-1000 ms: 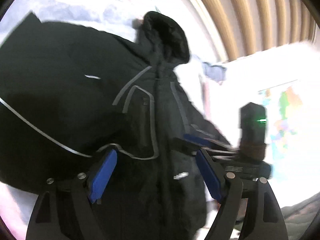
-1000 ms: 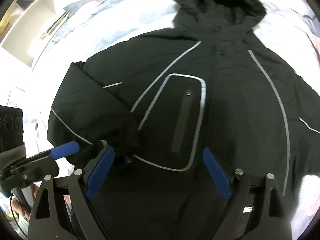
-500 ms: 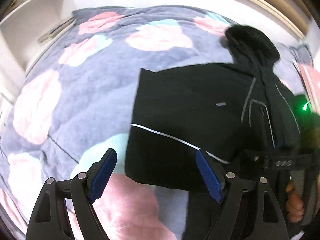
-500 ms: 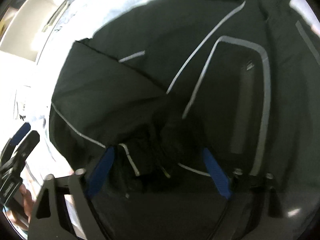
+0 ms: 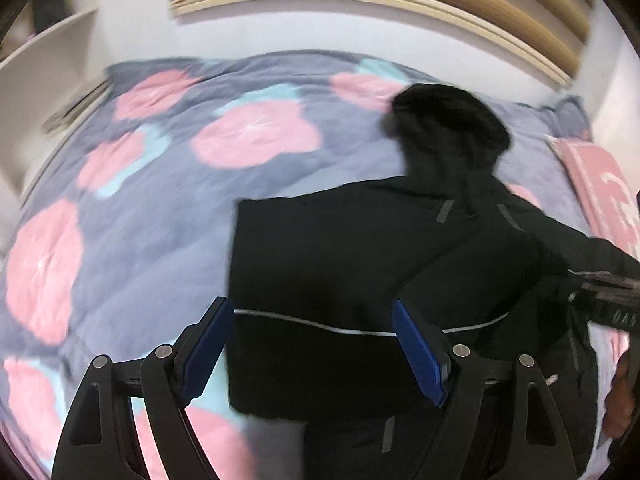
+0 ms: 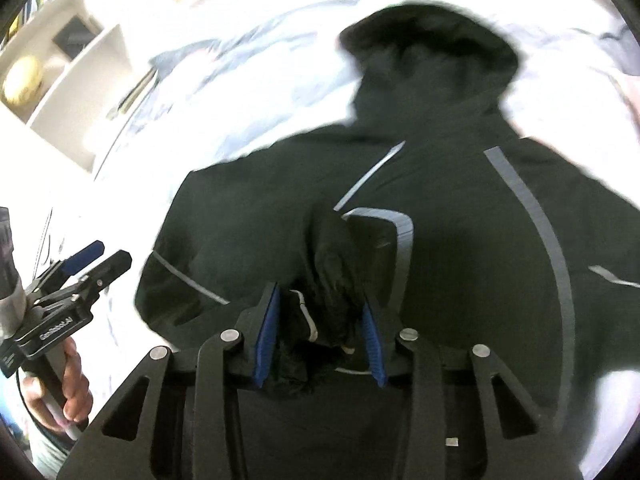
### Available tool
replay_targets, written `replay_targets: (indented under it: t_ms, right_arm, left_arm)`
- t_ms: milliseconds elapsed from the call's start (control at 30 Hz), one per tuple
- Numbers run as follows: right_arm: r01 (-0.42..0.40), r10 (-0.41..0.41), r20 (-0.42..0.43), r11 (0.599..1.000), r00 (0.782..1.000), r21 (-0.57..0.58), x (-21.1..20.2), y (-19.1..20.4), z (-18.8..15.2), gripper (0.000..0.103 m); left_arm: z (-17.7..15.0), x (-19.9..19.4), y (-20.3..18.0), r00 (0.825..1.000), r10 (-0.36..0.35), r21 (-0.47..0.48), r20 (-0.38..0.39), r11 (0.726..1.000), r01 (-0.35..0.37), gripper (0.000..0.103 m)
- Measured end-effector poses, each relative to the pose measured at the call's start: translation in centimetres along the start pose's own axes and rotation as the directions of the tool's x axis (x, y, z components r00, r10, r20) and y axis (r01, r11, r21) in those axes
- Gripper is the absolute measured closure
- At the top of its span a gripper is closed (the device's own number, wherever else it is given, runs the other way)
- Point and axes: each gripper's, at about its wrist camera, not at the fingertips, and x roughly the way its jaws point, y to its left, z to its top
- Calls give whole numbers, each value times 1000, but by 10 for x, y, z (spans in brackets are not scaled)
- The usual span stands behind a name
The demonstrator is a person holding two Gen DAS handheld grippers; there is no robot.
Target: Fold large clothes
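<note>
Right gripper [image 6: 320, 330], tilted downward, has just closed, fingers grasping bunched jacket [image 6: 460, 240] fabric; left gripper [image 5: 316, 354] released.

A black hooded jacket [image 5: 360, 272] is lying on a grey-blue blanket [image 5: 160, 208] with pink blotches, its hood pointing toward the wall. The left gripper [image 5: 312, 344] is hovering with jaws wide apart, nothing between them, above the jacket's folded edge

My jacket [image 6: 460, 248] matt black cloth with shiny grey reflective strips, bed quilt [image 5: 160, 208] soft fuzzy fabric, my gripper pads [image 5: 420, 356] smooth blue plastic
</note>
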Motion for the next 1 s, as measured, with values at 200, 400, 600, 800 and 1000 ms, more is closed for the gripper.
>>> replay_targets:
  t_ms: [200, 400, 600, 800, 1000]
  right_arm:
    - [160, -165, 106, 985, 981, 60, -69, -80, 10, 61]
    - [264, -279, 106, 955, 955, 136, -86, -156, 7, 62]
    - [344, -345, -28, 919, 938, 194, -40, -219, -14, 61]
    - [300, -267, -147, 902, 953, 311, -13, -260, -51, 61]
    - [219, -222, -27, 922, 975, 319, -53, -240, -51, 46]
  left_arm:
    - [15, 21, -65, 997, -78, 113, -20, 990, 80, 21]
    - [18, 66, -120, 987, -138, 170, -87, 974, 151, 21]
    - [0, 148, -143, 969, -66, 165, -240, 980, 107, 21]
    - [-9, 182, -147, 956, 23, 181, -294, 983, 32, 18]
    - [-1, 143, -145, 957, -127, 127, -261, 978, 165, 18]
